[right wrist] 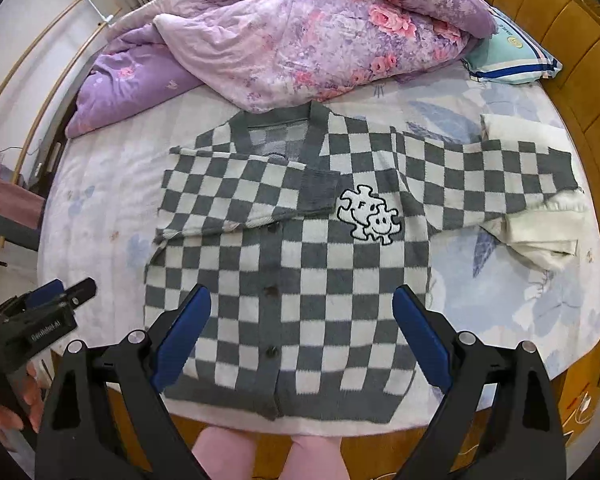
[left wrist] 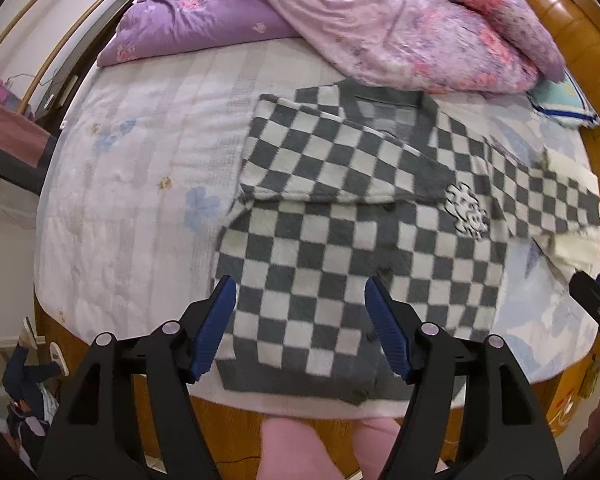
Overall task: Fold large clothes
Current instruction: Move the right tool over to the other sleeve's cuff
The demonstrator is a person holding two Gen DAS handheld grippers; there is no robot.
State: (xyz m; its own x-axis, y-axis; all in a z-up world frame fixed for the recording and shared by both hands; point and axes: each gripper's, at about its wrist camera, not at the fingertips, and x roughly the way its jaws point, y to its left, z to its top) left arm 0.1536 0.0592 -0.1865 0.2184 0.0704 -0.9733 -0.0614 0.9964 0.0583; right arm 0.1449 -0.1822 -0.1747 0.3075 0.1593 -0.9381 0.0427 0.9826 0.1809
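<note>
1. While you hold both tools high over the bed [right wrist: 112, 184], one checkered cardigan [right wrist: 300, 280] lies flat on the mattress, hem toward 6 o'clock, collar toward 12 o'clock.
2. One sleeve [right wrist: 240, 192] is folded across the chest, its cuff touching the single jigsaw patch [right wrist: 370, 216]; the other sleeve [right wrist: 488, 176] stretches out toward 3 o'clock, over one cream garment [right wrist: 540, 236].
3. Your left gripper [left wrist: 300, 320] stands spread, both blue pads clear of the knit, nothing between them.
4. Your right gripper [right wrist: 302, 332] stands spread wider, likewise empty; three buttons show down the placket between its fingers.
5. Two quilts sit at 12 o'clock: one floral quilt [right wrist: 320, 40] and one plain purple quilt [right wrist: 128, 80] at 10 o'clock.
6. One striped pillow [right wrist: 512, 52] rests at 1 o'clock, against the wooden headboard [right wrist: 560, 12].
</note>
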